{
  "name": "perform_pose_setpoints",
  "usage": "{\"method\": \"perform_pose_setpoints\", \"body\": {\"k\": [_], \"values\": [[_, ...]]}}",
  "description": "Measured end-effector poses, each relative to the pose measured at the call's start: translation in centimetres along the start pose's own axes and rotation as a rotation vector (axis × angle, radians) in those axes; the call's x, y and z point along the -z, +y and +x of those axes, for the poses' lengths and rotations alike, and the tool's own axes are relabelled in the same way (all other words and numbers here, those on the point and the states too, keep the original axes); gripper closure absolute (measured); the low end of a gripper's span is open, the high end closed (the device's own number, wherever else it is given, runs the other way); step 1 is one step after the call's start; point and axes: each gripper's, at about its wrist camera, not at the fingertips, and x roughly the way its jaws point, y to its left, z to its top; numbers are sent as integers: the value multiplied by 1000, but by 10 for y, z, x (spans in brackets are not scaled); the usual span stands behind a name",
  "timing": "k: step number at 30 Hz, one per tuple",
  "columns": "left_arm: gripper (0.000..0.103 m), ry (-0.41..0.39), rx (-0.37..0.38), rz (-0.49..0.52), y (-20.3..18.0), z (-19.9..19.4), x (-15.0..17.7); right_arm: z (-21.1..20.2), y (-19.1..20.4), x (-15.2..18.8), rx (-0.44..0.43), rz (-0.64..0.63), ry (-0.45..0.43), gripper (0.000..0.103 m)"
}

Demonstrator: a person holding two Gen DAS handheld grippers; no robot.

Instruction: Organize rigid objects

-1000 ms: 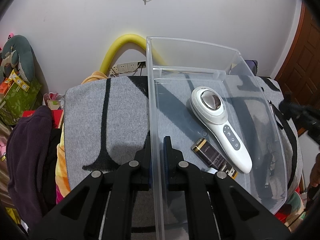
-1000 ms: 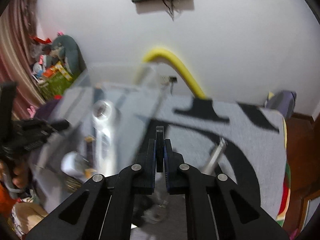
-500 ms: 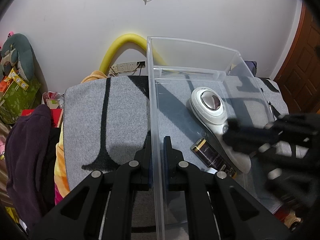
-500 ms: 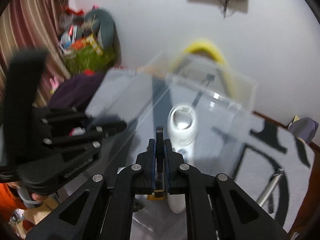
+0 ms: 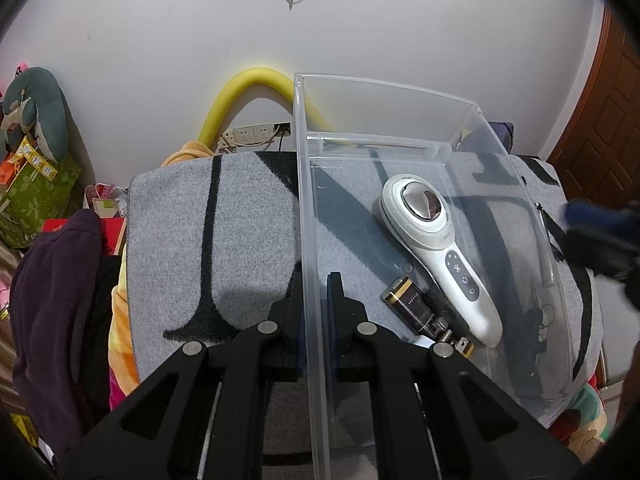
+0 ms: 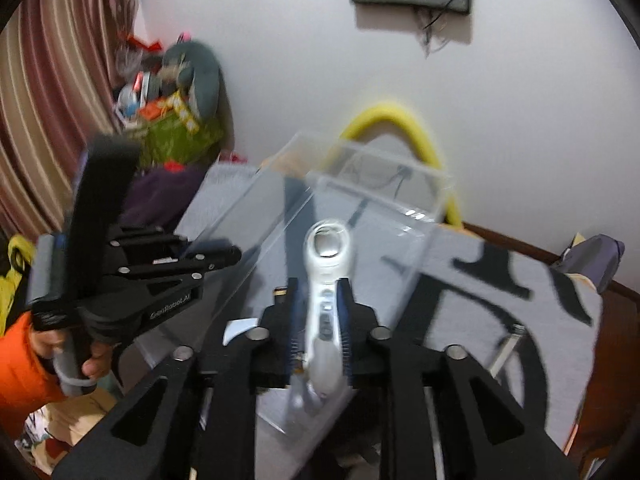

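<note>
A clear plastic bin [image 5: 516,216] stands on a grey and black blanket [image 5: 248,240]. In it lie a white handheld device with a silver head [image 5: 432,240] and a black and gold battery pack [image 5: 416,308]. My left gripper [image 5: 314,280] is shut on the bin's left wall. My right gripper [image 6: 320,292] is open above the bin, and the white device [image 6: 326,272] shows between its fingers. The view is blurred, so contact cannot be told. The right gripper also shows blurred at the right edge of the left wrist view [image 5: 600,236].
A metal tube [image 6: 506,344] lies on the blanket right of the bin. A yellow foam tube [image 5: 240,96] arches behind it by the wall sockets. Dark purple clothes [image 5: 52,304] hang at the left. A wooden door [image 5: 604,128] stands at the right.
My right gripper has opened and swung over the bin, above the white device. It left the middle of the left wrist view. The left gripper and bin have not moved.
</note>
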Motion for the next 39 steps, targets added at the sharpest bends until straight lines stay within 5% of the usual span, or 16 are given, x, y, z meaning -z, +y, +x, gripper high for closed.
{"method": "perform_pose_setpoints", "body": {"k": [3, 8, 18, 27, 30, 39], "values": [[96, 0, -3, 1, -1, 0, 0, -22, -14, 12, 41, 17, -40, 67], [96, 1, -12, 4, -3, 0, 0, -26, -32, 34, 64, 59, -2, 66], [96, 10, -17, 6, -3, 0, 0, 28, -42, 88, 18, 115, 175, 66], [96, 9, -15, 4, -2, 1, 2, 42, -48, 94, 65, 108, 179, 65], [96, 10, -15, 5, -2, 1, 2, 41, -46, 95, 82, 96, 175, 87], [96, 9, -15, 4, -2, 1, 2, 5, -57, 84, 60, 151, 81, 88]]}}
